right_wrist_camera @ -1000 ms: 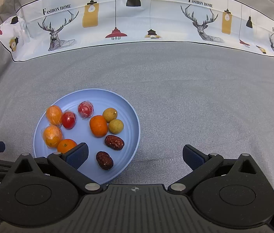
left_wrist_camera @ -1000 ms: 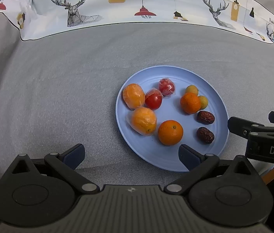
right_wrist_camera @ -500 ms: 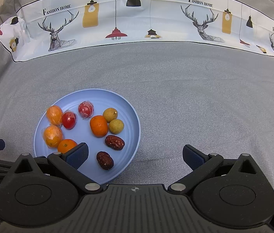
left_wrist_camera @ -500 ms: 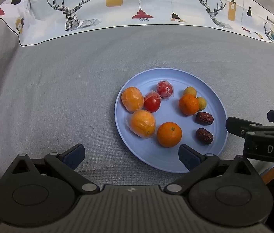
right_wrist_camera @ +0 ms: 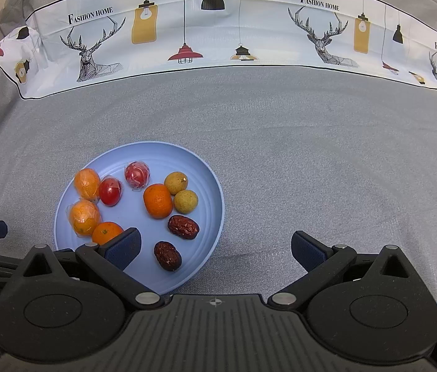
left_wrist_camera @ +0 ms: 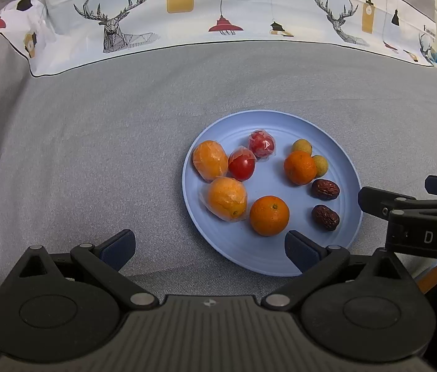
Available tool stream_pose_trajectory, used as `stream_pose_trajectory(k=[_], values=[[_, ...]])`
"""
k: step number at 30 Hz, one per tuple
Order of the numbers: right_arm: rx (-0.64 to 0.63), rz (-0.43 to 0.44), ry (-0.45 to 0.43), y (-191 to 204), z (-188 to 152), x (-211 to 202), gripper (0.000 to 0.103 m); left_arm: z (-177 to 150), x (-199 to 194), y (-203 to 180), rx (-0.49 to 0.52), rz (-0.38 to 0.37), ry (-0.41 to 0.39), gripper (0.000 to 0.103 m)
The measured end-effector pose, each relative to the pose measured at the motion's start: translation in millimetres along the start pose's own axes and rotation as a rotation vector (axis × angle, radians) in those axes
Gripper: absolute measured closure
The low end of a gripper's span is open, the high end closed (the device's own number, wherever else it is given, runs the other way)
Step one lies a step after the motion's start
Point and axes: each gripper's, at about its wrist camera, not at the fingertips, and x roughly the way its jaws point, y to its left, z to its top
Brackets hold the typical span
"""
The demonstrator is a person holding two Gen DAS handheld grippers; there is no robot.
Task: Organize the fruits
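My left gripper (left_wrist_camera: 209, 245) had drifted slightly; the plate (left_wrist_camera: 350, 167) of fruit sat farther right. Both it and my right gripper (right_wrist_camera: 216, 248) stood wide open, holding nothing, near the plate.

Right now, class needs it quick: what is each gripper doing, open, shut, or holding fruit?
Left gripper: open, holding nothing.
Right gripper: open, holding nothing.

Smooth matt plastic plate (left_wrist_camera: 350, 167) on rough woven grey cloth (left_wrist_camera: 110, 142).
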Motion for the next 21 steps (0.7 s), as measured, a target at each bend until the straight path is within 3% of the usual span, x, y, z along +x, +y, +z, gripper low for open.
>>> stream_pose_trajectory(k=[21], values=[[0.001, 0.010, -0.010, 1.3, 1.2, 0.3, 0.001, 3.5, -2.4, 2.9, 0.003, 0.002, -0.011, 0.000]])
